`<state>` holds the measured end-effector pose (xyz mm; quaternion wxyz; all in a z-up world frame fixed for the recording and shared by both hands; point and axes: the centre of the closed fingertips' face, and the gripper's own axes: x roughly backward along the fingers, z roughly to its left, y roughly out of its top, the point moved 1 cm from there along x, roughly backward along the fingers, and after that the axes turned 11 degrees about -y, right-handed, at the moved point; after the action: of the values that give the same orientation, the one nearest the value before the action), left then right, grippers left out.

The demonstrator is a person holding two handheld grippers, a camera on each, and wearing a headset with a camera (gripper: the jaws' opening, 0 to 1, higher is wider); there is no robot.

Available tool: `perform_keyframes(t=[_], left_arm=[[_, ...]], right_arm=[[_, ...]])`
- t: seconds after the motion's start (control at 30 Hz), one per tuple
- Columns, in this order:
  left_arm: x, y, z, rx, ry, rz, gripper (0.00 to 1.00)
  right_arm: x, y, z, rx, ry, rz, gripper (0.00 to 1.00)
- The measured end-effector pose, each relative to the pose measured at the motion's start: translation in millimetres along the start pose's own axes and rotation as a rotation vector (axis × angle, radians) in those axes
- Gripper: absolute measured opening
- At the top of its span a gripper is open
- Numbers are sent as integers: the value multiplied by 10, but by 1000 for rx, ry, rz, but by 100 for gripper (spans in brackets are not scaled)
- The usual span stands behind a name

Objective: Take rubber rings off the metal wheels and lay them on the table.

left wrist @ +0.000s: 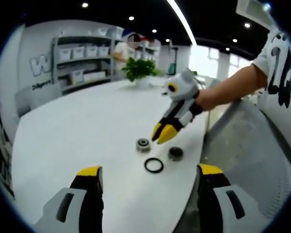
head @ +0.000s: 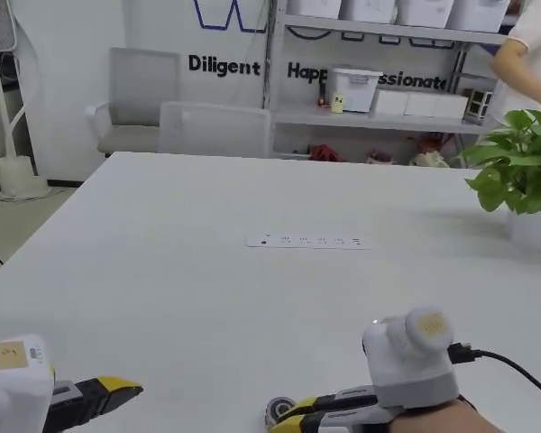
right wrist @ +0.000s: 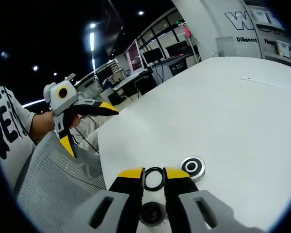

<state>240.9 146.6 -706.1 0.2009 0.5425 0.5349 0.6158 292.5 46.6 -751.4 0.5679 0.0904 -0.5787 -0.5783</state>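
1 thin black rubber ring (left wrist: 153, 165) lies flat and free on the white table (left wrist: 87, 126), near its edge, so the step in hand looks like the pause between rings: 1 is laid down and the next wheel waits. The right gripper (right wrist: 153, 173) hovers just above that ring, its jaws drawn narrow with a small gap and nothing held. The left gripper (left wrist: 150, 171) hangs well back, jaws spread wide and empty. A small silver-rimmed metal wheel (right wrist: 192, 165) sits just beside the ring and shows a black band, probably a ring to remove. A darker round metal wheel (right wrist: 153, 213) lies under the right jaws; whether it wears a ring I cannot tell. The next move likely calls for pinning 1 wheel and pinching its ring's edge to peel it off
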Motion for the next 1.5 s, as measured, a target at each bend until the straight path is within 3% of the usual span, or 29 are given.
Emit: perform_keyframes(t=[0.27, 0.67, 1.23, 1.5], left_arm=[[27, 31, -16, -4, 6, -7, 80], [79, 66, 8, -6, 20, -19, 81], [135, 89, 29, -10, 31, -24, 81], [154, 108, 39, -13, 36, -25, 81]], right_arm=[[109, 104, -8, -1, -11, -43, 16], [304, 202, 43, 59, -21, -90, 24], [658, 321, -81, 76, -83, -185, 38], [792, 307, -108, 122, -110, -204, 48]])
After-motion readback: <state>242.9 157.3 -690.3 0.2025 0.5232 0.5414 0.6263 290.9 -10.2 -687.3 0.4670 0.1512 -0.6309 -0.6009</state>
